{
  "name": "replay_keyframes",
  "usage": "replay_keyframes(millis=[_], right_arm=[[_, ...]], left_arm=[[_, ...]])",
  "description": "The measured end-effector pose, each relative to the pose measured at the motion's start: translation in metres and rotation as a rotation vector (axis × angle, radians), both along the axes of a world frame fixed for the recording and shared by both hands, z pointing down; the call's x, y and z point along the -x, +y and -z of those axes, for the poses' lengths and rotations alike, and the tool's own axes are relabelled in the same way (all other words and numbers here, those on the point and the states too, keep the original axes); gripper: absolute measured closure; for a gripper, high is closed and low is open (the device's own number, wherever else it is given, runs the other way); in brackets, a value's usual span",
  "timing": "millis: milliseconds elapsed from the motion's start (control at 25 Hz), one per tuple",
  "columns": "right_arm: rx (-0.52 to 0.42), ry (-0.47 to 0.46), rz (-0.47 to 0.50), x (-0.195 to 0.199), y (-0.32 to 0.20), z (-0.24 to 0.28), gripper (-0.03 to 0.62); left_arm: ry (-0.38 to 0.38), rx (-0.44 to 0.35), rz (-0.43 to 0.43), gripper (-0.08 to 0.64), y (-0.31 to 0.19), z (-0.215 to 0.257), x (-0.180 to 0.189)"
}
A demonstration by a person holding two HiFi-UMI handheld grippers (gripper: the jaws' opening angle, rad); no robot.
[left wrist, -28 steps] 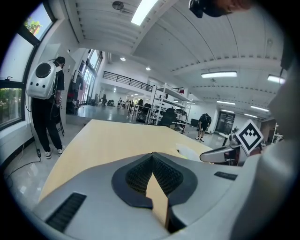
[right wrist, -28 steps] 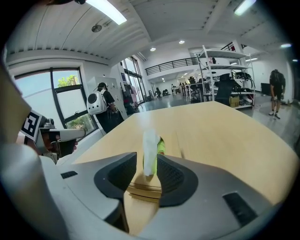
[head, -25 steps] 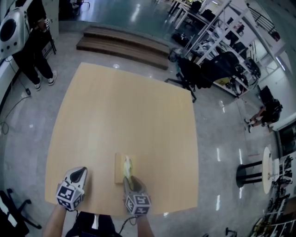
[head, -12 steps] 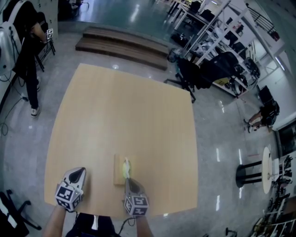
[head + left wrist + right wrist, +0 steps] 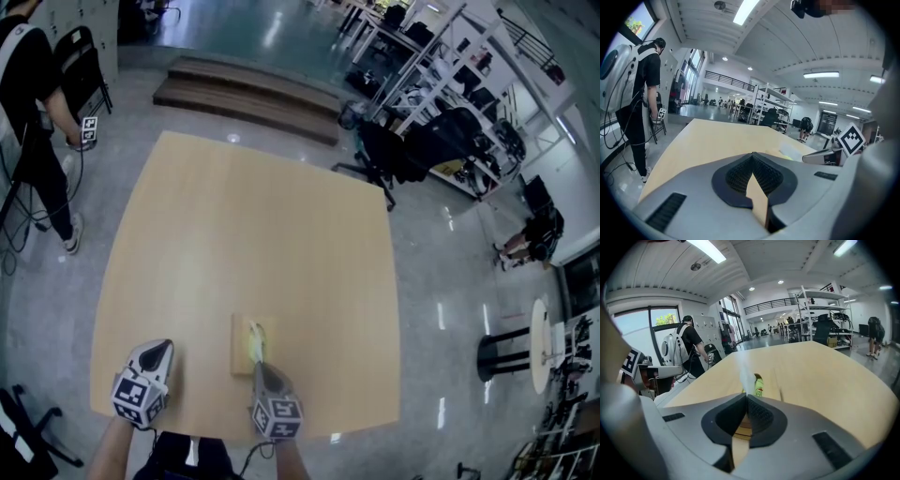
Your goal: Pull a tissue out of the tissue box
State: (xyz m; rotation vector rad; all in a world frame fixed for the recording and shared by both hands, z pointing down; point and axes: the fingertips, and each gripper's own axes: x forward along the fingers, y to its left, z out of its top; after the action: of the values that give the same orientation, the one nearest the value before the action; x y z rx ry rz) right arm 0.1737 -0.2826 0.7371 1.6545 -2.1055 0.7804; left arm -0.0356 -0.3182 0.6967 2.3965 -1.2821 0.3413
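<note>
A light wooden tissue box (image 5: 240, 345) lies near the front edge of the wooden table (image 5: 253, 234). A white tissue (image 5: 255, 337) stands up from its slot. In the right gripper view the tissue (image 5: 744, 367) rises just past the jaw tips, above a yellow-green pack (image 5: 759, 386) in the slot. My right gripper (image 5: 260, 364) (image 5: 746, 395) is shut on the tissue's lower part. My left gripper (image 5: 161, 348) (image 5: 753, 154) hovers over the table to the left of the box, shut with nothing in it. The left gripper view has the box (image 5: 787, 152) at its right.
A person with a white backpack (image 5: 28, 84) stands on the floor beyond the table's far left corner, beside a chair (image 5: 84, 70). A low wooden platform (image 5: 253, 94) lies beyond the far edge. Dark chairs (image 5: 394, 150) and shelving stand to the far right.
My right gripper's jaws, open around the tissue before, have closed on it. The person at the far left has shifted position. My left gripper has stayed put.
</note>
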Motion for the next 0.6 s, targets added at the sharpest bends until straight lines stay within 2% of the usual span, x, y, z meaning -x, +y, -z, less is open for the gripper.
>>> replay_keyframes(millis=[600], right_arm=[[-0.058,0.004,-0.001,0.001,-0.01,0.023,0.58]], left_arm=[[0.006,-0.028,0.005,0.554,-0.003,0.013,0.003]])
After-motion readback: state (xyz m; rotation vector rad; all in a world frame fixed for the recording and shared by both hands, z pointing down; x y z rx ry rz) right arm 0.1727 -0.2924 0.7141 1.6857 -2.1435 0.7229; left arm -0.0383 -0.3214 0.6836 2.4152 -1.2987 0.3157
